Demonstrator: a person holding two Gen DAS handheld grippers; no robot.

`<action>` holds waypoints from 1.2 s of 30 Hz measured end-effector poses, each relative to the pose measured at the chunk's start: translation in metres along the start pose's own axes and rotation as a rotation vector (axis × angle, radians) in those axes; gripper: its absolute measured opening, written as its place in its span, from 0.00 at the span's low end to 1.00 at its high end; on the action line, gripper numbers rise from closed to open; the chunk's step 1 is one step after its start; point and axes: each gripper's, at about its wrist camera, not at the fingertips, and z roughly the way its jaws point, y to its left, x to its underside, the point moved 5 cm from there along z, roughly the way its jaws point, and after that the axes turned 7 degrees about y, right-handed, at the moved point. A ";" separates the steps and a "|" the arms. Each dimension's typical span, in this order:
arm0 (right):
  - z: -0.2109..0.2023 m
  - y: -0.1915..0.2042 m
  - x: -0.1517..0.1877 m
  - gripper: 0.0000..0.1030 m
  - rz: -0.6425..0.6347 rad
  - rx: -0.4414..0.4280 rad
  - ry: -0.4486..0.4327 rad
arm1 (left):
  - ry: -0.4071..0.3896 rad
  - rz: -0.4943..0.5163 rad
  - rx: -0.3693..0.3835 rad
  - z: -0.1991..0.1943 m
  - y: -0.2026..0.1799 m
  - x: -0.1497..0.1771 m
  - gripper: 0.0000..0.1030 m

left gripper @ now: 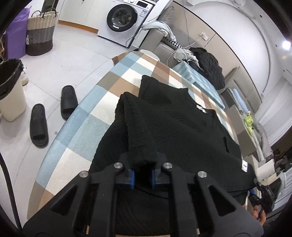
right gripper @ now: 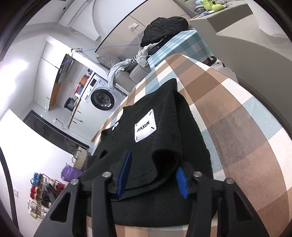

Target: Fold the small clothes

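A black knit sweater [left gripper: 173, 127] lies partly folded on the checked tablecloth [left gripper: 82, 127]. My left gripper [left gripper: 143, 176] is shut on a bunched edge of it near the table's front, black fabric pinched between the blue pads. In the right wrist view the same sweater [right gripper: 164, 118] shows a white "JIAXUN" label [right gripper: 145, 127]. My right gripper [right gripper: 153, 178] straddles a raised fold at the sweater's near edge. Its blue pads [right gripper: 124, 173] stand well apart and I do not see them pressing the cloth. A person's hand holds that gripper [left gripper: 255, 196] at the lower right of the left wrist view.
Black slippers [left gripper: 68, 102], a lined bin [left gripper: 10, 91] and a woven basket [left gripper: 41, 31] stand on the floor left of the table. A washing machine [left gripper: 122, 17] is at the back. A dark jacket [left gripper: 208, 67] and loose clothes lie beyond the table's far end.
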 end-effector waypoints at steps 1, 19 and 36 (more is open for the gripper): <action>0.001 -0.002 -0.002 0.39 0.025 -0.017 0.002 | -0.007 0.004 0.004 -0.002 -0.001 -0.001 0.05; -0.002 0.037 -0.085 0.05 0.091 -0.031 -0.130 | -0.146 0.084 0.032 -0.034 -0.034 -0.069 0.02; 0.056 0.051 -0.172 0.42 0.053 0.071 -0.104 | -0.151 0.055 -0.086 0.019 -0.025 -0.148 0.74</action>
